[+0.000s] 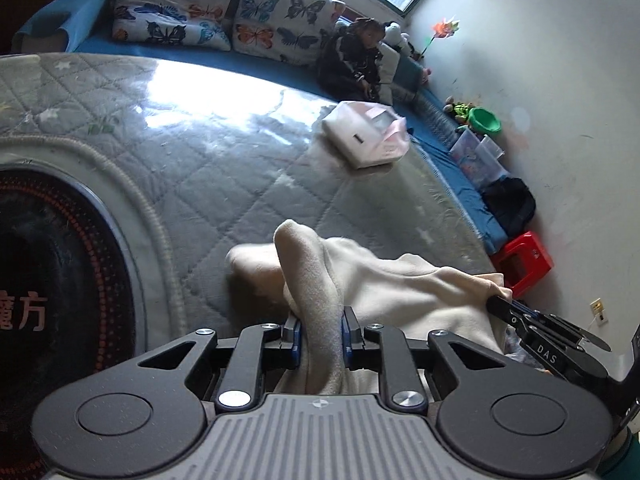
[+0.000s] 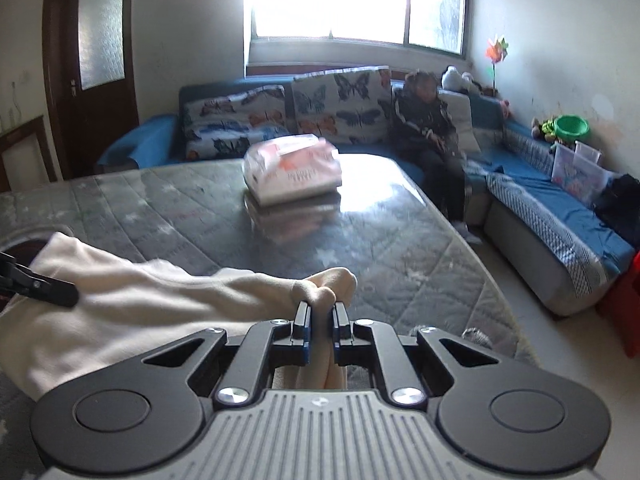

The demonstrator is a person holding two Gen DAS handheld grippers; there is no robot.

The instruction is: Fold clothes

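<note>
The cream garment point(image 1: 384, 292) hangs stretched between the two tools, just above the near edge of the quilted surface point(image 1: 208, 168); part of it slumps onto the quilting, and I judge the rest to be lifted clear. It is held at two separate spots so that the cloth between them pulls into a straight span, which is what a clean fold line needs. The left gripper point(image 1: 320, 334) has its jaws clenched on a thick upright ridge of the fabric, bunched so that several layers are caught at once. The right gripper point(image 2: 321, 320) has its jaws clamped on a smaller knot of cloth at the garment's other end, the fabric bulging out just past the pads. From the left wrist view the right tool reaches in from the side with taut creases running to it, though its tip is half buried in cloth there, so how much it holds is hard to read from that angle.

Farther out on the surface lies a pink and white plastic package point(image 2: 292, 172), well apart from the garment and leaving room to lay it down. A dark round panel point(image 1: 48, 276) is set into the surface on the left. Beyond, a child point(image 2: 430, 128) sits on the blue sofa point(image 2: 552, 216) beside butterfly cushions point(image 2: 280, 116)
</note>
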